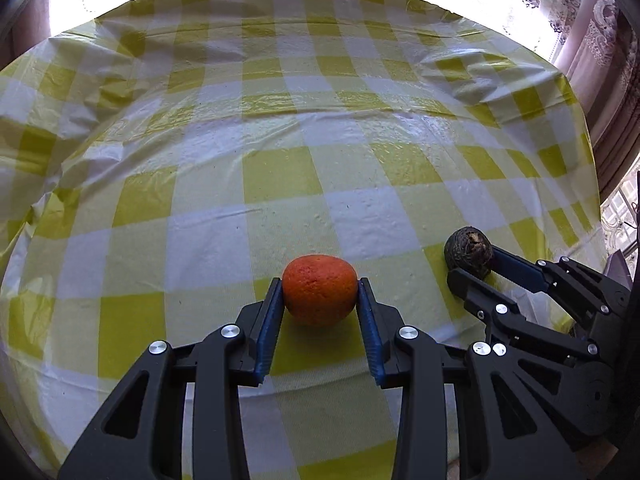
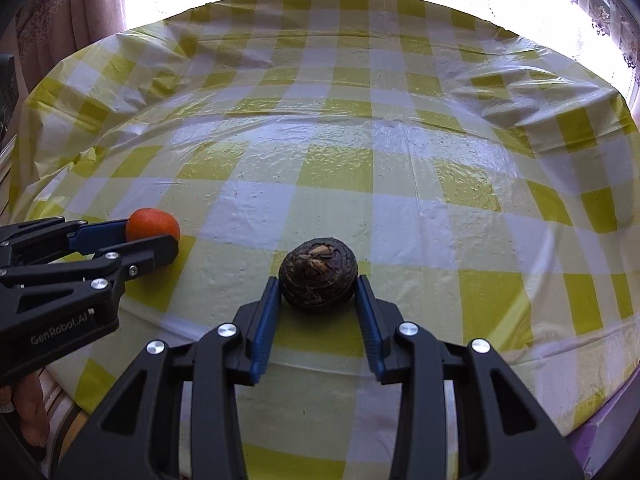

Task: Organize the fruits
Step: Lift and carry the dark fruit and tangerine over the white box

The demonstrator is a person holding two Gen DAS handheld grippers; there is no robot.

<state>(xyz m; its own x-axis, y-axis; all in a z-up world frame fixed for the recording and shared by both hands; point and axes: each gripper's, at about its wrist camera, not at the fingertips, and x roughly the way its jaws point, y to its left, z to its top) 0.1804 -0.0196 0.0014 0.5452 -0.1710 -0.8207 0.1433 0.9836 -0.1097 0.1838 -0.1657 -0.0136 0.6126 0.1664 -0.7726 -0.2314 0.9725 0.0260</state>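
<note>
An orange fruit (image 1: 320, 290) sits between the blue pads of my left gripper (image 1: 320, 285), which is shut on it, low over the yellow checked tablecloth (image 1: 280, 140). A dark brown round fruit (image 2: 318, 274) sits between the pads of my right gripper (image 2: 318, 284), which is shut on it. In the left wrist view the dark fruit (image 1: 469, 254) and the right gripper (image 1: 474, 266) show at the right. In the right wrist view the orange (image 2: 152, 224) and the left gripper (image 2: 154, 236) show at the left.
The tablecloth (image 2: 360, 140) is wrinkled and raised near the far edge. Bright windows with patterned curtains (image 1: 592, 28) stand behind the table. The table's near edge lies close below both grippers.
</note>
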